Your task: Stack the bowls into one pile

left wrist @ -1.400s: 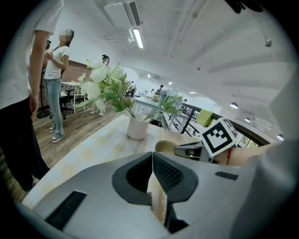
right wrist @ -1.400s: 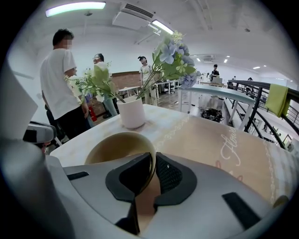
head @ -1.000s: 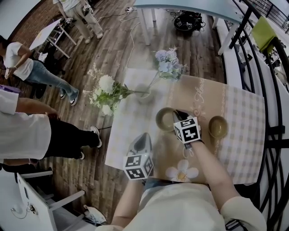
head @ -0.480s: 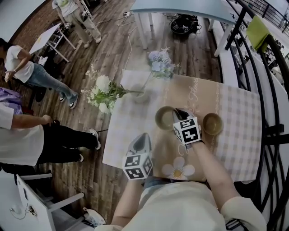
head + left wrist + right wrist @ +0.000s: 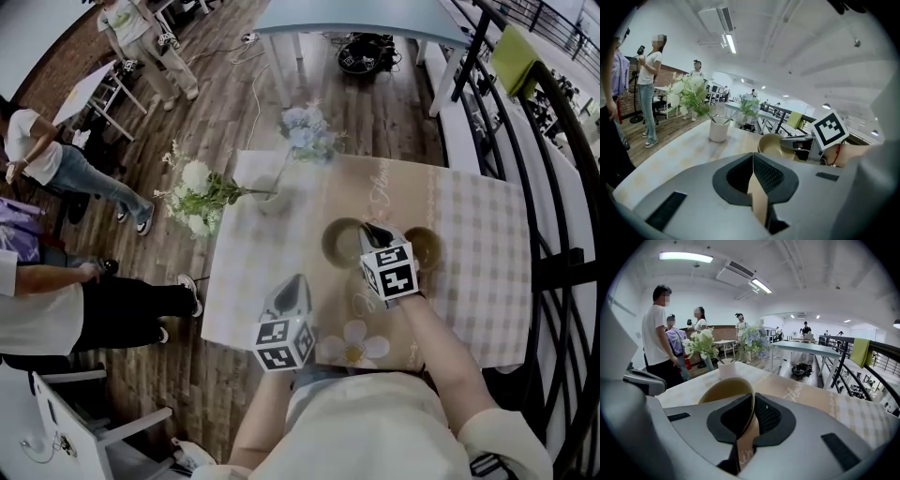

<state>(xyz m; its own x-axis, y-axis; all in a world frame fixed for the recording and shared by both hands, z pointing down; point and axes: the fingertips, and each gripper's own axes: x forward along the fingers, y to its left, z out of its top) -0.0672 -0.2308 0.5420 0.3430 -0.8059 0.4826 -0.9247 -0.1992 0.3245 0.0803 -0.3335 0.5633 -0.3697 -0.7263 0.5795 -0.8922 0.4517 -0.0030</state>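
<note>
Two bowls stand mid-table on the tablecloth. Your right gripper is clenched on the right rim of the left bowl, the wall pinched between its pads. That bowl lies just left of the right bowl. Whether it rests on the cloth cannot be told. Your left gripper is empty, jaws pressed together, near and left of both bowls.

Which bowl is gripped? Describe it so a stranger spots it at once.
On the checked table, follow the tan runner towards the white vase. Of two olive bowls there, take the vase-side bowl, its rim pinched by the right gripper; the other bowl is untouched.
</note>
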